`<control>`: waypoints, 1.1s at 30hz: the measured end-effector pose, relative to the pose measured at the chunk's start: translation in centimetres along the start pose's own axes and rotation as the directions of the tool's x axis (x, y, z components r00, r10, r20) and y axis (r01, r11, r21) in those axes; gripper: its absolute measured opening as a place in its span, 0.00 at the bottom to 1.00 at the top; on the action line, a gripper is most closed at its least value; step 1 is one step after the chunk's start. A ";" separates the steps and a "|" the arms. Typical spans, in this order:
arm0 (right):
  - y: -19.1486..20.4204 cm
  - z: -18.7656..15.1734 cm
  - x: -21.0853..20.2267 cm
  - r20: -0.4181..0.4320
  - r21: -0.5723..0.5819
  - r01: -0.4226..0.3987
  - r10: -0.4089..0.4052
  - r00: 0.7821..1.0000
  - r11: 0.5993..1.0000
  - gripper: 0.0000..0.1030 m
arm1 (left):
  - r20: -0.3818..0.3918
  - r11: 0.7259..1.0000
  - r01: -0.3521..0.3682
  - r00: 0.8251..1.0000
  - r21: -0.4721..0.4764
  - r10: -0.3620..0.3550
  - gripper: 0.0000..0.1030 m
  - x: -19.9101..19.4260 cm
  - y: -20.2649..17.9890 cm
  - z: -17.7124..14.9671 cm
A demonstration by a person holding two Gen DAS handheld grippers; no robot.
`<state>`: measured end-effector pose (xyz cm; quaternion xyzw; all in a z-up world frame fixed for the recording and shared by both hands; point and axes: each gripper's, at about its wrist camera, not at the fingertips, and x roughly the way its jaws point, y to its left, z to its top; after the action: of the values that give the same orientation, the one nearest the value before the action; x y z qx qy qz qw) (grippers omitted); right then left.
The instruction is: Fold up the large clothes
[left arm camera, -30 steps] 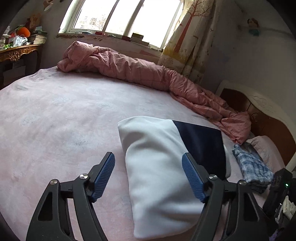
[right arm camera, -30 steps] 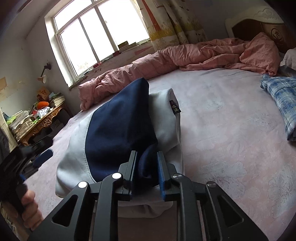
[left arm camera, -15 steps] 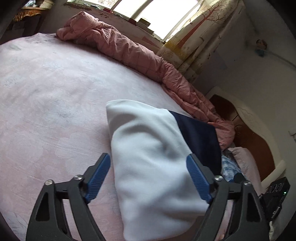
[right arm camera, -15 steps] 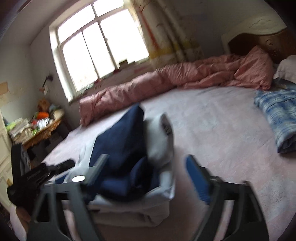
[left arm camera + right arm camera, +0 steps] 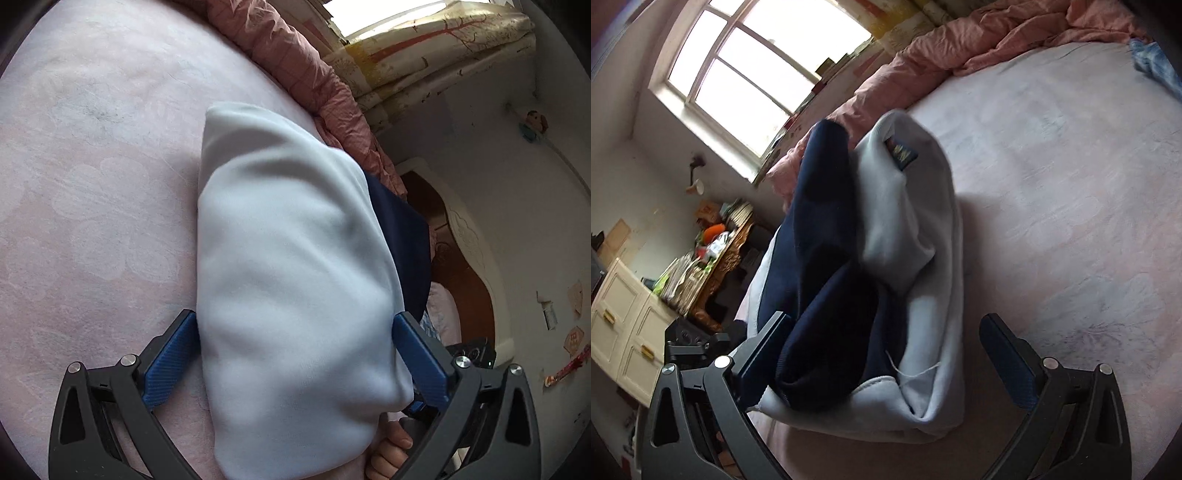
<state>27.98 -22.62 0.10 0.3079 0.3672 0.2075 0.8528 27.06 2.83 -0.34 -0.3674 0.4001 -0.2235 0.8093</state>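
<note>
Lying folded on the pink bed sheet (image 5: 92,192), the white and navy garment (image 5: 295,277) sits between both tools. The left gripper (image 5: 295,350) has just spread wide, its blue pads (image 5: 170,362) beside the bundle's edges; the right gripper (image 5: 882,354) has also just opened wide, gripping nothing, at the navy end

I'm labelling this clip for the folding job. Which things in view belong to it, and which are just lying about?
Belong to the job:
- folded white and navy garment
- left gripper, jaws wide, straddling the garment
- right gripper, jaws wide, garment between them

Just lying about:
- pink quilt
- blue plaid cloth
- curtain
- cluttered side table
</note>
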 end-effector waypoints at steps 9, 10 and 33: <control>4.7 -1.9 -0.5 0.100 -0.244 0.201 -0.182 0.978 0.949 0.55 | 0.065 0.927 -0.193 0.981 0.321 0.182 0.63 0.5 -5.3 -2.4; 5.3 -2.0 -0.8 0.120 -0.257 0.215 -0.190 0.974 0.942 0.54 | 0.081 0.920 -0.192 0.981 0.342 0.174 0.62 0.3 -5.8 -2.6; 7.0 4.8 -25.6 0.518 -0.258 0.499 -0.318 0.794 0.827 0.50 | 0.035 0.739 0.162 0.969 0.654 -0.244 0.56 5.3 -28.5 -3.8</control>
<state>14.25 -34.21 20.18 0.0869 0.1693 0.0041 0.9817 25.12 -20.18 17.59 -0.1200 0.2074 -0.4125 0.8789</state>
